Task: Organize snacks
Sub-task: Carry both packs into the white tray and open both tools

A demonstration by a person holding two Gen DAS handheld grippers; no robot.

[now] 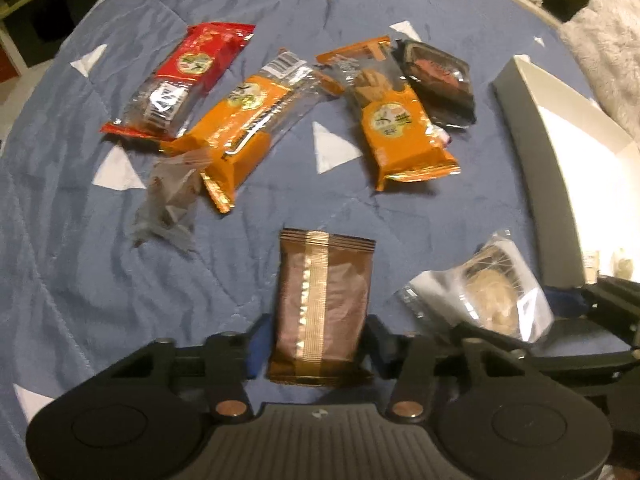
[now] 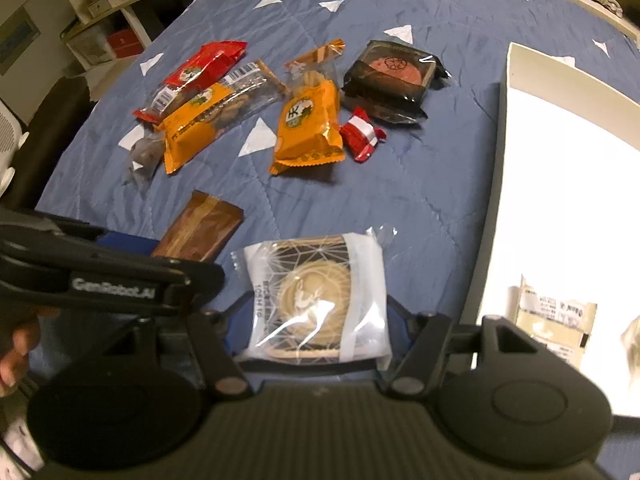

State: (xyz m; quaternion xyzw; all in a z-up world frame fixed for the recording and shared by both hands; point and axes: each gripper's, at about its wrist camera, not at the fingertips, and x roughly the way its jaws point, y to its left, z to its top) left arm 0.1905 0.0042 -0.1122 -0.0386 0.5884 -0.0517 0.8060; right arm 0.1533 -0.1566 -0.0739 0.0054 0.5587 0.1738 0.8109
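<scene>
A brown foil packet [image 1: 320, 292] with a gold seam sits between the fingers of my left gripper [image 1: 318, 340], whose pads press on its two sides over the blue quilt [image 1: 80, 260]. In the right wrist view the same brown packet [image 2: 200, 228] lies low on the left. My right gripper [image 2: 316, 320] is shut on a clear-and-white packet [image 2: 316, 296] holding a round pale pastry. That white packet [image 1: 500, 292] also shows at the lower right of the left wrist view.
On the quilt lie a red packet [image 1: 188, 76], two orange packets [image 1: 240, 128] [image 1: 400, 132], a dark tray pastry [image 1: 440, 80], a crumpled clear wrapper [image 1: 168, 200] and a red-white candy [image 2: 362, 134]. An open white box [image 2: 505, 160] at the right holds a beige packet [image 2: 556, 320].
</scene>
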